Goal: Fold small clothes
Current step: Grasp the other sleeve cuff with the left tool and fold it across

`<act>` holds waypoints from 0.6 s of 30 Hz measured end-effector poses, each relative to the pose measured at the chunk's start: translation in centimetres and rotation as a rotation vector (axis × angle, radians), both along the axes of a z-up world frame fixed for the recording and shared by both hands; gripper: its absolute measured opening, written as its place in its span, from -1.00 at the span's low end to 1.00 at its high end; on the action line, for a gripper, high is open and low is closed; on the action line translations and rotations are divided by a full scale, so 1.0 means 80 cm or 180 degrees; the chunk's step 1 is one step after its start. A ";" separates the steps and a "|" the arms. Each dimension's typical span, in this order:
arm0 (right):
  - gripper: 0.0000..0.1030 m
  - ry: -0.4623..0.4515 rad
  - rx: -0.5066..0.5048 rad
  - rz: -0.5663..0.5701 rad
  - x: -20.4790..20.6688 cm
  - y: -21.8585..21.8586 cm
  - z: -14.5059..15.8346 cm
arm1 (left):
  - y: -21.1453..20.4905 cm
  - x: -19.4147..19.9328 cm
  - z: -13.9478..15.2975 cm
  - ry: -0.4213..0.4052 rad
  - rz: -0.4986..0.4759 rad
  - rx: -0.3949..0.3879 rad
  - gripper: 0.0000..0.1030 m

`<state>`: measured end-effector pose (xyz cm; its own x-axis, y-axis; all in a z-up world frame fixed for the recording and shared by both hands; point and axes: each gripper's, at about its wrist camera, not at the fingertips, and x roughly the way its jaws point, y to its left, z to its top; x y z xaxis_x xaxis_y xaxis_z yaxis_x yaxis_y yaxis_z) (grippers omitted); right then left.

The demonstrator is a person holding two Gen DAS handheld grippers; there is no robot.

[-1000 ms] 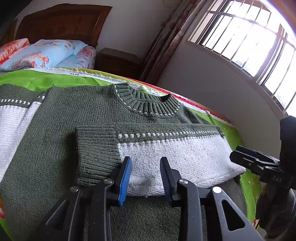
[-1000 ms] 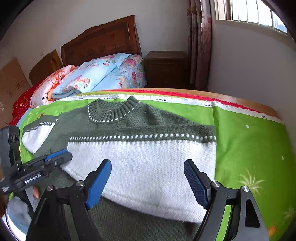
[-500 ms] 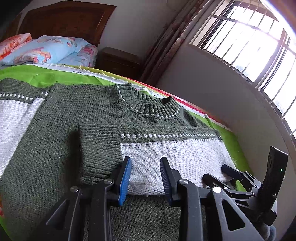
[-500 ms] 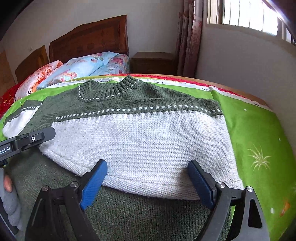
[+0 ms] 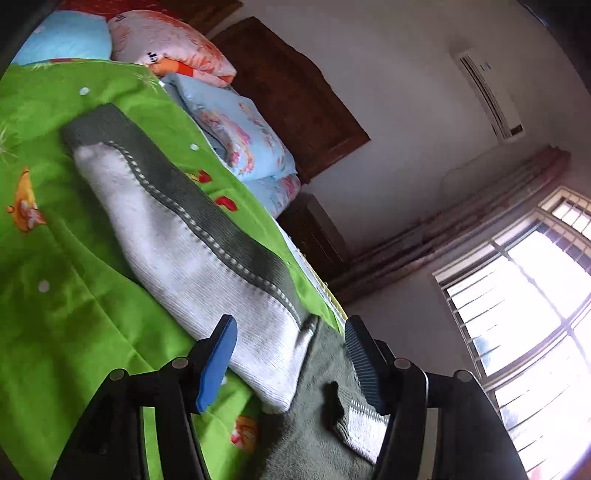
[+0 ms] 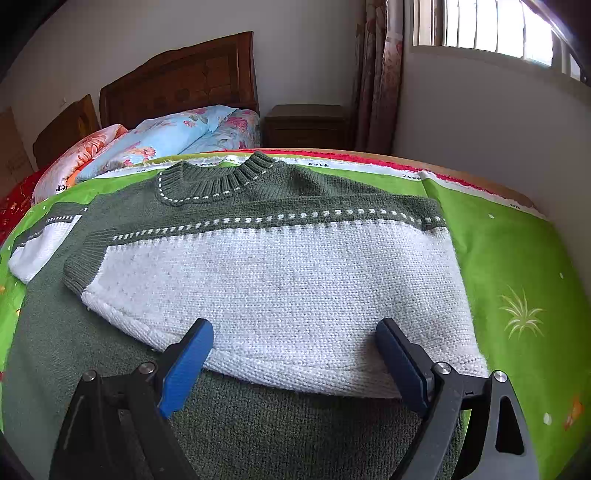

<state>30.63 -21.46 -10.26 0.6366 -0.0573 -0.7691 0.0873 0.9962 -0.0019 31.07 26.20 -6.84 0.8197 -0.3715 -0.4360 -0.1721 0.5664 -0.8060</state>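
A dark green knitted sweater with a white band and ribbed collar point(image 6: 236, 221) lies flat on the bright green printed sheet point(image 6: 517, 258) spread over the bed. In the right wrist view its ribbed neck point(image 6: 218, 181) points away toward the carved brown wooden headboard point(image 6: 181, 81), and its body runs toward the camera. One white and green sleeve point(image 6: 280, 288) is folded across the chest, its long axis running side to side, with the dark cuff point(image 6: 83, 258) toward the left. The other white and green sleeve point(image 6: 44, 240) lies stretched out to the left, off the body and onto the sheet.

The right gripper point(image 6: 295, 365) hovers just over the near edge of the folded sleeve, blue-padded fingers point(image 6: 184, 369) spread wide apart and holding nothing.

The left wrist view is strongly tilted. There the outstretched sleeve point(image 5: 177, 236) runs away from the camera, its green cuff end at the far tip. The left gripper point(image 5: 291, 365) sits at the near end of that sleeve, where it meets the green body, its fingers point(image 5: 218, 365) apart on either side of the knit and not clamped on it.

Light blue floral pillows point(image 6: 170, 136) and an orange floral pillow point(image 6: 74, 158) are piled at the headboard. A dark wooden nightstand point(image 6: 304, 123) stands beside patterned curtains point(image 6: 376, 74) under a barred window point(image 6: 491, 26).
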 end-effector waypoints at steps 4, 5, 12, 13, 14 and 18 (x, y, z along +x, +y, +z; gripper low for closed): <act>1.00 0.0002 -0.0010 0.0002 0.000 0.000 0.000 | 0.095 0.004 -0.033 0.0426 0.0498 -0.0330 0.40; 1.00 0.0003 -0.0015 0.0001 0.000 0.000 0.000 | 0.111 0.006 -0.041 0.0494 0.0564 -0.0391 0.40; 1.00 0.0004 -0.0022 0.0001 0.001 0.001 0.000 | 0.151 0.064 -0.084 0.0764 0.0587 -0.0675 0.40; 1.00 0.0004 -0.0024 0.0001 0.000 0.001 0.000 | 0.153 0.070 -0.089 0.0794 0.0633 -0.0701 0.37; 1.00 0.0005 -0.0023 0.0001 0.000 0.001 0.000 | 0.156 0.074 -0.093 0.0784 0.0661 -0.0712 0.27; 1.00 0.0006 -0.0016 0.0004 0.001 0.001 0.000 | 0.155 0.073 -0.085 0.0597 0.0709 -0.0552 -0.87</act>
<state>30.71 -21.42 -10.24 0.6352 -0.0603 -0.7700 0.0861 0.9963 -0.0070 36.88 38.57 -13.65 0.8005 -0.2741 -0.5330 -0.4306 0.3555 -0.8296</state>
